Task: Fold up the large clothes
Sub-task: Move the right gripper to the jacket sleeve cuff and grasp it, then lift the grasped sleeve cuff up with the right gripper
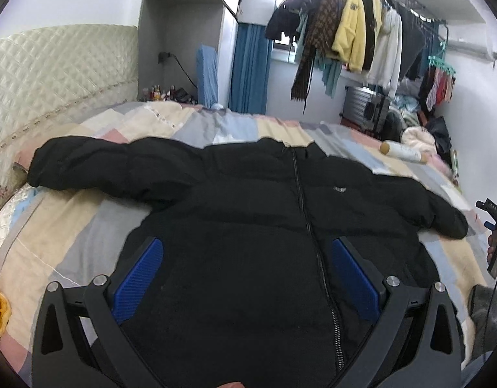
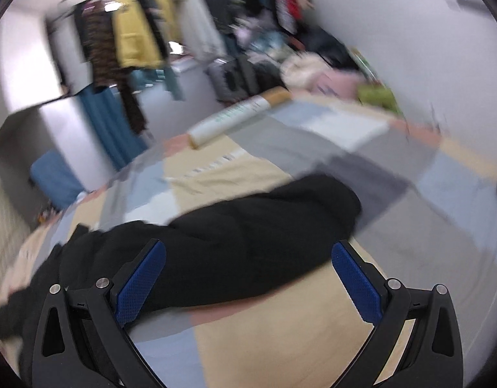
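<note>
A black puffer jacket point(image 1: 248, 213) lies flat and zipped on the patchwork bedspread point(image 1: 70, 226), sleeves spread to both sides. My left gripper point(image 1: 247, 252) hovers open over the jacket's lower front, blue pads on either side of the zipper point(image 1: 308, 223). In the blurred right wrist view, my right gripper point(image 2: 248, 255) is open above the jacket's right sleeve point(image 2: 264, 226), whose cuff point(image 2: 342, 200) points right. Nothing is held in either one. At the right edge of the left wrist view, a hand holds the other gripper point(image 1: 494, 226) near the sleeve cuff point(image 1: 455, 226).
A white roll with tan ends point(image 1: 402, 153) lies on the far side of the bed point(image 2: 238, 116). A quilted headboard point(image 1: 54, 74) stands at the left. Clothes hang on a rack point(image 1: 352, 32) beyond the bed, with a suitcase point(image 1: 364, 103) and piled items below.
</note>
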The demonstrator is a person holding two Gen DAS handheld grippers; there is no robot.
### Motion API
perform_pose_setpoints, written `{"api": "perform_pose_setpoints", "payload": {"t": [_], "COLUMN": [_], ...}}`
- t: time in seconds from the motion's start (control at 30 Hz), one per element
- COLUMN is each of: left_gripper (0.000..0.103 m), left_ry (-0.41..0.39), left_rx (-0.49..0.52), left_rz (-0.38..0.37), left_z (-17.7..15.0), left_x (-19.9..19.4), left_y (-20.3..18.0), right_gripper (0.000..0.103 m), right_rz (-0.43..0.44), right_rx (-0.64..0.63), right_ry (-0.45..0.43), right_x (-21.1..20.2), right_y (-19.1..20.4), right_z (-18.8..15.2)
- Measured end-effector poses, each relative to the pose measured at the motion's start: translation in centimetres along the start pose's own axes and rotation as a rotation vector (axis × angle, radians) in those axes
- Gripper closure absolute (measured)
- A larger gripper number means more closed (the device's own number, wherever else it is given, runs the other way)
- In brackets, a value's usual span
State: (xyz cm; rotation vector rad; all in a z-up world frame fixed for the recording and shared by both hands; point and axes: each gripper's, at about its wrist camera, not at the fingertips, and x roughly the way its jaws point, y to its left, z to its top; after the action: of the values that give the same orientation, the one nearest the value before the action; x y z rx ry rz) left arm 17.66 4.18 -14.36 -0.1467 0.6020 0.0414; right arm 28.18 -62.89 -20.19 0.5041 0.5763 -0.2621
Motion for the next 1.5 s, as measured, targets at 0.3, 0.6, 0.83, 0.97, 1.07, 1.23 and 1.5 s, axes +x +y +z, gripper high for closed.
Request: {"api": "perform_pose_setpoints", "payload": {"t": [0.3,0.6,0.83,0.97,1.07,1.23,1.5], "left_gripper": [0.000,0.000,0.000,0.000,0.000,0.000,0.000], "left_ry": [0.083,0.111,0.137,0.152,0.154,0.148,0.110], "left_rx": [0.039,0.027,0.012,0.015,0.009,-0.001,0.020], "left_rz": [0.037,0.073,0.088,0.084,0.075,0.069,0.055], "left_z": [-2.0,-2.4,-2.9,-3.0,-2.9,-2.6,-2.3], "left_x": [4.5,7.3,8.1,8.4,8.4,7.9,6.2], "left_y": [-1.7,-2.4,-2.3,-2.4,-2.2,-1.7,-1.6], "right_gripper": [0.000,0.017,0.031,0.054,0.077,0.085,0.090], "right_rz": [0.042,0.078,0.130,0.139,0.115,0.068,0.067], "right_rx": [0.298,0.357,0.318,0.255,0.249,0.210,0.226], "right_ry": [0.030,-0.054,-0.036,-0.020,-0.055,-0.138,-0.253], "right_x": [8.5,12.1,13.7,13.7,12.6,9.3,2.3], "right_y": [-8.0,-10.5,-10.1,-8.9,-8.4,-6.9,-4.4], "right_z": [-0.4,1.0,2.0,2.4,2.9,4.5,7.8]}}
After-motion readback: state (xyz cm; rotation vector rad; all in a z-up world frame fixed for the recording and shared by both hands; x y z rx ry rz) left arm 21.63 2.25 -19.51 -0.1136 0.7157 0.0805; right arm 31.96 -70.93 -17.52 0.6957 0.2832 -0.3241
